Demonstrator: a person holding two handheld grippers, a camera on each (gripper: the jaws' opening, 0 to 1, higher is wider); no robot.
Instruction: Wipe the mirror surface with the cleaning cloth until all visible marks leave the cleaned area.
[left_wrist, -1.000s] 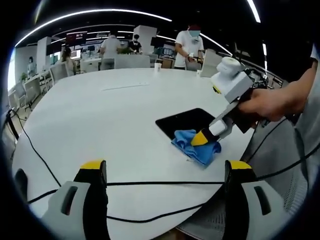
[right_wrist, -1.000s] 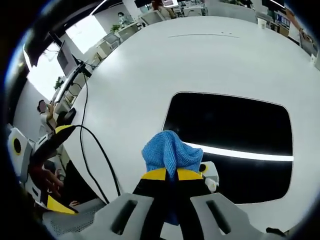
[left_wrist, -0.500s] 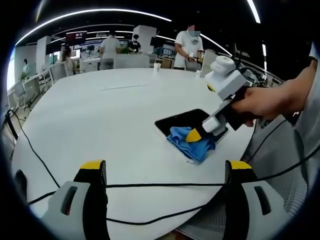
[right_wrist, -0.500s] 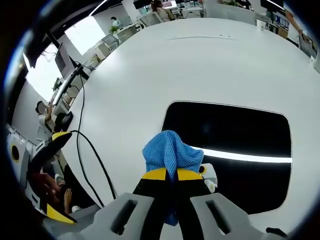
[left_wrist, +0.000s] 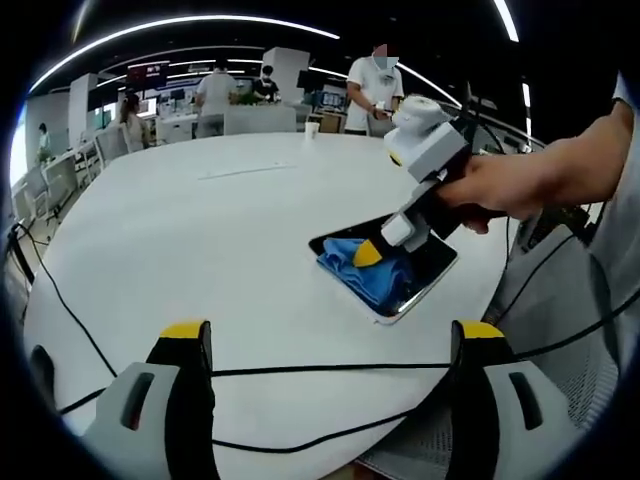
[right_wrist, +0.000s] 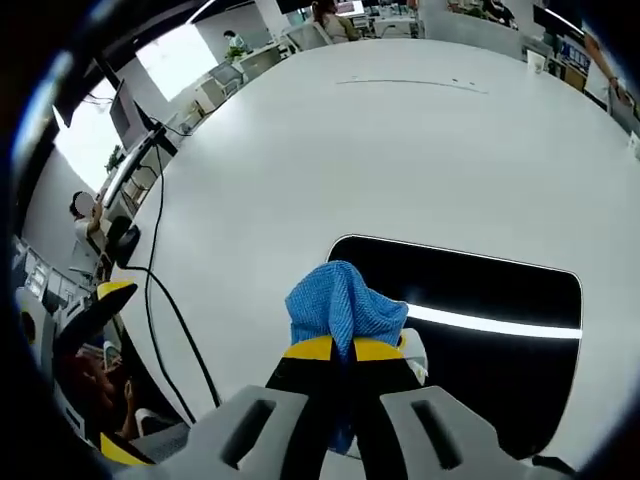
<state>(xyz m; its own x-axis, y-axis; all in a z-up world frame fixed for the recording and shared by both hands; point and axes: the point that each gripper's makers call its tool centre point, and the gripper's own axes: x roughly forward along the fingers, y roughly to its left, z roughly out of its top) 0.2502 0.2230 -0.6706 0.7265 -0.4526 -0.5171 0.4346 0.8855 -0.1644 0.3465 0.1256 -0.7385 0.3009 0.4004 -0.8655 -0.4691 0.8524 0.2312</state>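
A dark rectangular mirror (left_wrist: 400, 262) (right_wrist: 470, 330) lies flat on the white table (left_wrist: 200, 230), near its right edge. A blue cleaning cloth (left_wrist: 355, 268) (right_wrist: 342, 300) rests bunched on the mirror's near-left part. My right gripper (right_wrist: 342, 348) is shut on the cloth, its yellow tips pinching it; in the left gripper view that right gripper (left_wrist: 368, 254) is held by a hand and presses the cloth down on the glass. My left gripper (left_wrist: 330, 345) stands open over the table's near edge, nothing between its jaws.
Black cables (left_wrist: 300, 370) run across the table's near edge and down its left side (right_wrist: 165, 300). A paper cup (left_wrist: 314, 129) stands at the far edge. Several people stand and sit among desks behind the table. A mesh chair (left_wrist: 560, 300) is at the right.
My right gripper has carried the cloth from the table beside the mirror's near corner up onto the glass. The left gripper has stayed put.
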